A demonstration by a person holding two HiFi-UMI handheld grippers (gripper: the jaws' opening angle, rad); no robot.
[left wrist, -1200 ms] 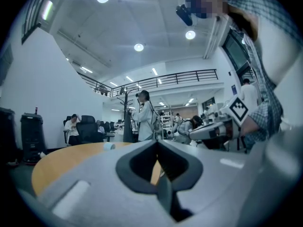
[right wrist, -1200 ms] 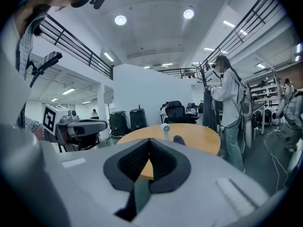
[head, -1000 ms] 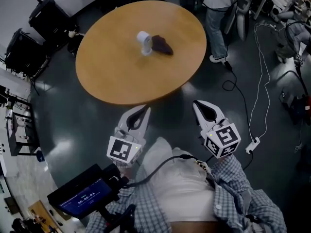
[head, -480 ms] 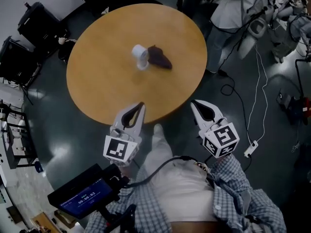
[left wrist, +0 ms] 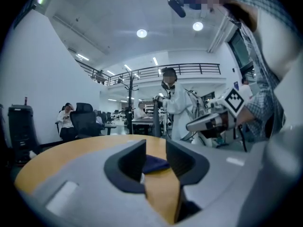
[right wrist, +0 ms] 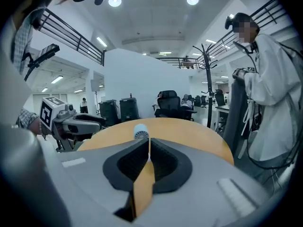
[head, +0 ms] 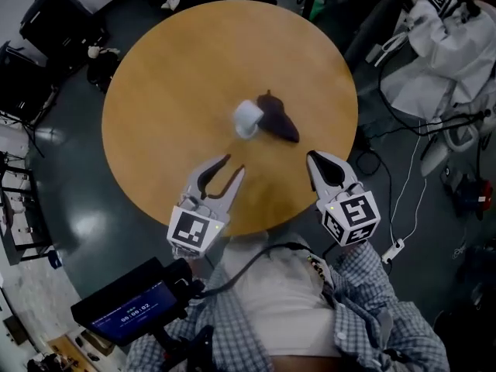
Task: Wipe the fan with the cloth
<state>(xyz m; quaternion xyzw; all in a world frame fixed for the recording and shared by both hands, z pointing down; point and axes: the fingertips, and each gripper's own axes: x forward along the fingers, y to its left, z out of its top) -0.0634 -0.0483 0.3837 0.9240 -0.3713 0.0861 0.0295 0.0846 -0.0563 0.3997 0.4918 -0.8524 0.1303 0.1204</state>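
Fan point(head: 247, 119) beside cloth point(head: 280, 122); left claw point(head: 235, 163) just opening, empty; right claw point(head: 313, 156) closed, empty; screen point(head: 132, 316) reads 00:00:02.

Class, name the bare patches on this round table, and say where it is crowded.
Bare: the table's whole left half and far rim. Crowded: right of centre, where fan and cloth sit side by side.

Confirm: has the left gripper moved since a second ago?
Yes: the left gripper went forward, from short of the table to over its near edge. Its jaws have just been opening, with nothing between them.
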